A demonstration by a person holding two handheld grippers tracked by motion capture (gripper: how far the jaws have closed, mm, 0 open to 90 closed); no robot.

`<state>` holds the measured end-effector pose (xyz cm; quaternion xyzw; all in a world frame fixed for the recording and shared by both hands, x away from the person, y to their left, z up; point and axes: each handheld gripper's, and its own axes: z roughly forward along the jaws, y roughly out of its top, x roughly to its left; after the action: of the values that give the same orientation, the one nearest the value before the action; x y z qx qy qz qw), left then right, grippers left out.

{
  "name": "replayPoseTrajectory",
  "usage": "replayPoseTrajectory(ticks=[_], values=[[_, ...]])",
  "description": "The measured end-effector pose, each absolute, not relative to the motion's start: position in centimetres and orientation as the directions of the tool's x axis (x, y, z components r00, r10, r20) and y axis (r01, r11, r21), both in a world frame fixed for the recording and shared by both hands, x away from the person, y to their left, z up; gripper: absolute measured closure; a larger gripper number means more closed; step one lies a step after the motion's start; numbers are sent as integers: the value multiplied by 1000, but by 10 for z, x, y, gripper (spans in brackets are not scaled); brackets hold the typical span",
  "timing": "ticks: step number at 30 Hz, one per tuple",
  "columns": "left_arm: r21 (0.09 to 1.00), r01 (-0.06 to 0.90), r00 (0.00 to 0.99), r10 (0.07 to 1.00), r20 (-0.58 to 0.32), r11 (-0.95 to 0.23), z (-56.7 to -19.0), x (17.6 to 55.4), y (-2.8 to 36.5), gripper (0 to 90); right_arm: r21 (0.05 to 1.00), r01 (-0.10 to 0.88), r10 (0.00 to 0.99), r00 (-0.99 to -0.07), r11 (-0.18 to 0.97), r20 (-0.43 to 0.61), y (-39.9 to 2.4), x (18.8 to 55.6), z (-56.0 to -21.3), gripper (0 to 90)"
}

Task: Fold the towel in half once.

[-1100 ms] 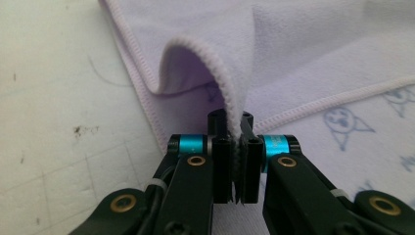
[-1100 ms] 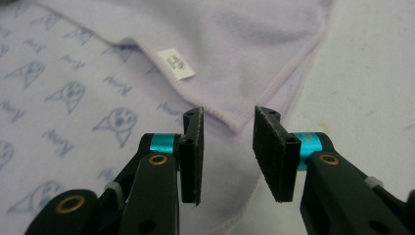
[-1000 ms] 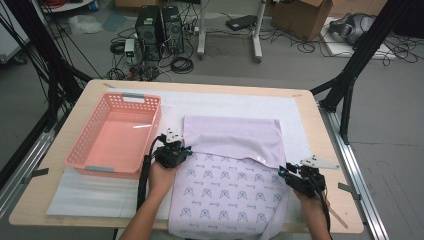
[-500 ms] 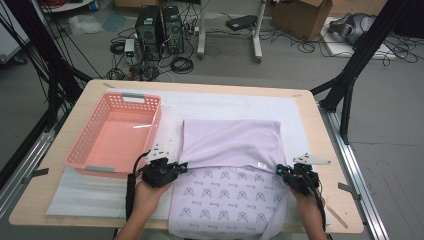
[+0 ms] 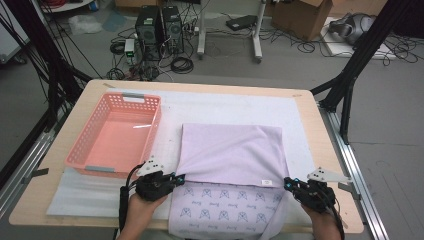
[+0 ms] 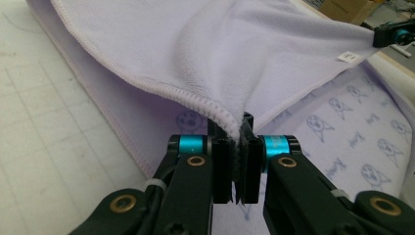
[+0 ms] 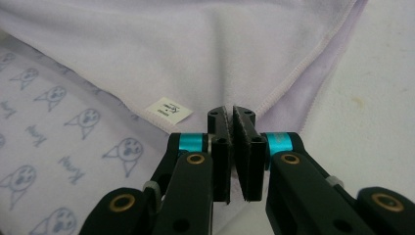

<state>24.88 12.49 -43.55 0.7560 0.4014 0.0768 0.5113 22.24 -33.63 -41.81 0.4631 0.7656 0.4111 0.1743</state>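
A lilac towel point(image 5: 230, 150) lies on the white mat, its plain side folded over the printed side point(image 5: 225, 212). My left gripper point(image 5: 176, 179) is shut on the near left corner of the folded layer; in the left gripper view the stitched hem point(image 6: 195, 98) runs into the closed jaws point(image 6: 240, 132). At the near right corner, beside the small white label point(image 7: 169, 108), my right gripper point(image 5: 289, 184) is shut with the hem corner pinched at its tips point(image 7: 232, 115). The towel point(image 7: 195, 49) creases toward the jaws there.
A pink plastic basket point(image 5: 115, 135) stands empty at the left of the table, close to my left hand. The white mat point(image 5: 225, 105) covers most of the wooden table point(image 5: 305, 100). Computers and cables lie on the floor beyond.
Both grippers have drawn the folded layer's edge toward the person, so it covers more of the printed side. The left gripper moved furthest, away from the basket's near corner.
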Motion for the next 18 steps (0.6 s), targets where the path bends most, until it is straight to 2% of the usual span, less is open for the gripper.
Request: replayPoseTrajectory(ticks=[6, 9, 11, 13, 18], values=[[842, 522, 659, 692, -294, -139, -437, 242, 128, 858, 795, 555, 866, -493, 243, 79, -332, 217, -414, 844], [823, 553, 624, 721, -303, -132, -444, 244, 125, 587, 786, 565, 878, -474, 251, 60, -330, 218, -418, 734], [816, 561, 616, 728, -299, -139, -447, 245, 124, 499, 792, 563, 885, -462, 238, 63, -333, 218, -419, 688], [818, 556, 616, 735, -284, -150, -449, 246, 123, 458, 796, 558, 892, -448, 233, 54, -335, 216, -418, 656], [826, 545, 614, 740, -275, -145, -450, 244, 125, 423, 797, 562, 896, -440, 222, 61, -337, 208, -420, 648]])
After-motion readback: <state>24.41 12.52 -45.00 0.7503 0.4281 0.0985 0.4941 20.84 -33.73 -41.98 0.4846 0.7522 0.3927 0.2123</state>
